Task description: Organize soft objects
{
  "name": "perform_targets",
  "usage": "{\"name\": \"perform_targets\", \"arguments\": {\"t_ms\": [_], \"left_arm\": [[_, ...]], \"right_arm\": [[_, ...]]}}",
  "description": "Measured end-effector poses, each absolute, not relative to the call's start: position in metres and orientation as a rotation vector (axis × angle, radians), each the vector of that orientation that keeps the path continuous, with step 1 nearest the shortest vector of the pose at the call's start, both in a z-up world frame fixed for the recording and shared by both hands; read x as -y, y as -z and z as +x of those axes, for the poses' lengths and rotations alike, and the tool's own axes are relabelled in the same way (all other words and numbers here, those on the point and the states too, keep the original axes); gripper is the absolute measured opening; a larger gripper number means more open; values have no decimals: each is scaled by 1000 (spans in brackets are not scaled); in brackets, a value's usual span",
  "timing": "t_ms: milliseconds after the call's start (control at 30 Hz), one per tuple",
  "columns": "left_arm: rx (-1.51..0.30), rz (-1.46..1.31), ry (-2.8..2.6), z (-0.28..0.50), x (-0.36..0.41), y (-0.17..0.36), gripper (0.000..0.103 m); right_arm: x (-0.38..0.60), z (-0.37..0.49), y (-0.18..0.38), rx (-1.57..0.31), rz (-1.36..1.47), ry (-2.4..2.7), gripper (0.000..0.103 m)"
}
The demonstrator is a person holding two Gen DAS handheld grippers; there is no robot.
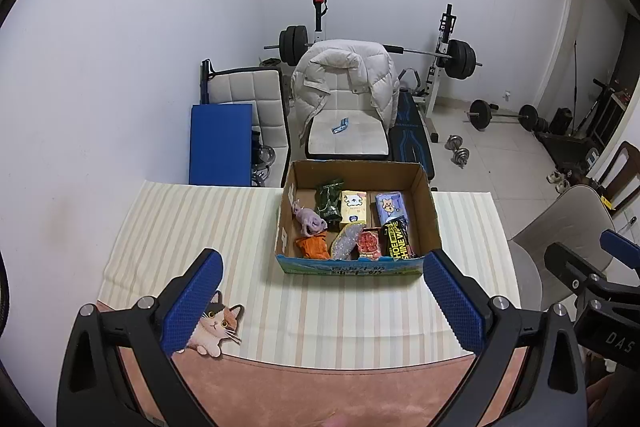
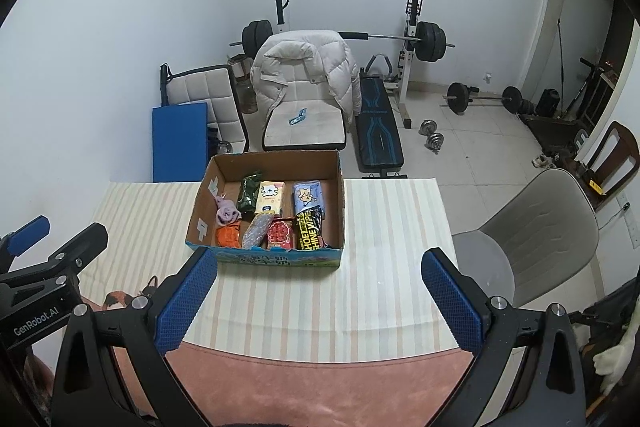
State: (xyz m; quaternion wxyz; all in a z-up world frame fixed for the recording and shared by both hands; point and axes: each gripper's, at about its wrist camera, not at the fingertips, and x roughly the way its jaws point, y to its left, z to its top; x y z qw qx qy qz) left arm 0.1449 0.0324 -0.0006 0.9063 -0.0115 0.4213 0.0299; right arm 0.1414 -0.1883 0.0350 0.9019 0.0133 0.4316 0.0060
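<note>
An open cardboard box (image 1: pixel 426 211) (image 2: pixel 340 199) stands at the far side of the striped table. It holds several soft packs: a pink plush toy (image 1: pixel 308 221), a green pack (image 1: pixel 329 202), a yellow tissue pack (image 1: pixel 353 209), a blue tissue pack (image 1: pixel 390 206), an orange pouch (image 1: pixel 312 246), a silvery pouch (image 1: pixel 345 242), a red pack (image 1: pixel 369 243) and a black shoe-wipe pack (image 1: pixel 396 239). My left gripper (image 1: pixel 322 301) is open and empty, held above the table short of the box. My right gripper (image 2: pixel 320 299) is open and empty, also short of the box.
A striped cloth (image 1: pixel 200 227) covers the table over a pink mat (image 2: pixel 320 387) with a cat picture (image 1: pixel 216 327). A grey chair (image 2: pixel 536 239) stands right of the table. Behind it are a chair with a white jacket (image 1: pixel 344 75), a blue board (image 1: pixel 220 143) and weights.
</note>
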Motion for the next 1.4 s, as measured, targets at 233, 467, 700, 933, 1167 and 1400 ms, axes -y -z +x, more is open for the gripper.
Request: {"name": "perform_targets", "arguments": {"t_ms": [233, 467, 700, 933, 1167, 1400], "left_arm": [[-871, -25, -61, 145, -32, -1, 103], [-869, -25, -63, 145, -32, -2, 103], [-861, -25, -63, 145, -30, -4, 103], [-858, -29, -60, 144, -28, -5, 103], [-849, -31, -63, 140, -30, -15, 103], [-847, -33, -63, 140, -27, -18, 103]], "right_arm": [[191, 142, -36, -891, 26, -12, 103], [192, 142, -36, -888, 23, -11, 103], [193, 138, -38, -881, 23, -6, 103], [195, 136, -47, -865, 21, 1, 103], [197, 134, -51, -860, 21, 3, 103], [196, 132, -52, -857, 21, 3, 103]]}}
